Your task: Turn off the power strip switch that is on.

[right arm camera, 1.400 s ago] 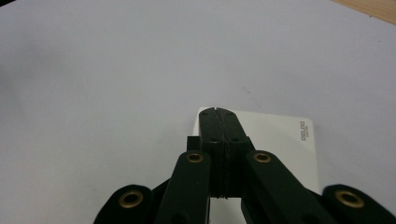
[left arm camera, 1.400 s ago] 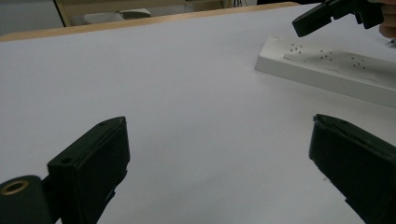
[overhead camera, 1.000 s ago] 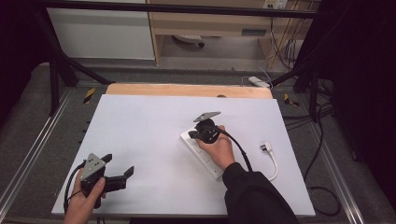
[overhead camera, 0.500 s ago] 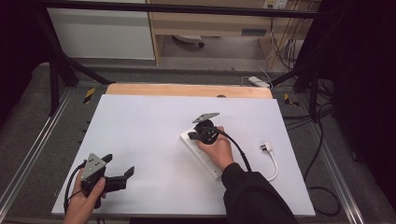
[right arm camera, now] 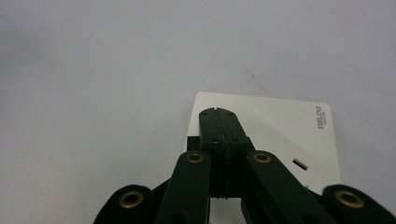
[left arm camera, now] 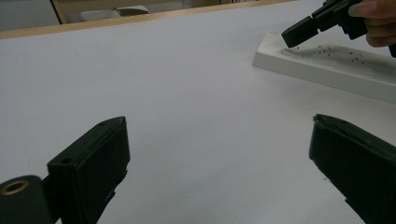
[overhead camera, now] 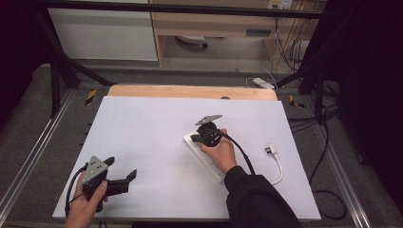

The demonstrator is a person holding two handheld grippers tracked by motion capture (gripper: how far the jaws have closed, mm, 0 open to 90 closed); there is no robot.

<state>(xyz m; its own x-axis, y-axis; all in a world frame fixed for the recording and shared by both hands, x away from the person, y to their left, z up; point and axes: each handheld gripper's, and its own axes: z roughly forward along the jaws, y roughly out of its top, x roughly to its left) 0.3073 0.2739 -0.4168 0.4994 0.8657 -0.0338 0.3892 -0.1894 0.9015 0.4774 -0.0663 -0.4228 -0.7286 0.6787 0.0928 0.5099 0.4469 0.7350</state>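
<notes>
A white power strip (overhead camera: 209, 159) lies slantwise near the middle of the white table top (overhead camera: 157, 128), and its cord ends in a plug (overhead camera: 270, 149) to the right. My right gripper (overhead camera: 194, 138) is shut with nothing between its jaws, its tip resting over the strip's far end (right arm camera: 261, 116). In the left gripper view the strip (left arm camera: 327, 65) lies at upper right, the right gripper's tip (left arm camera: 299, 32) above it. My left gripper (overhead camera: 121, 173) is held at the near left corner, jaws wide open and empty (left arm camera: 219, 154).
A wooden board edge (overhead camera: 190, 91) runs along the table's far side. Cables and a small white adapter (overhead camera: 263, 83) lie on the floor beyond. Metal frame rails (overhead camera: 38, 152) flank the table left and right.
</notes>
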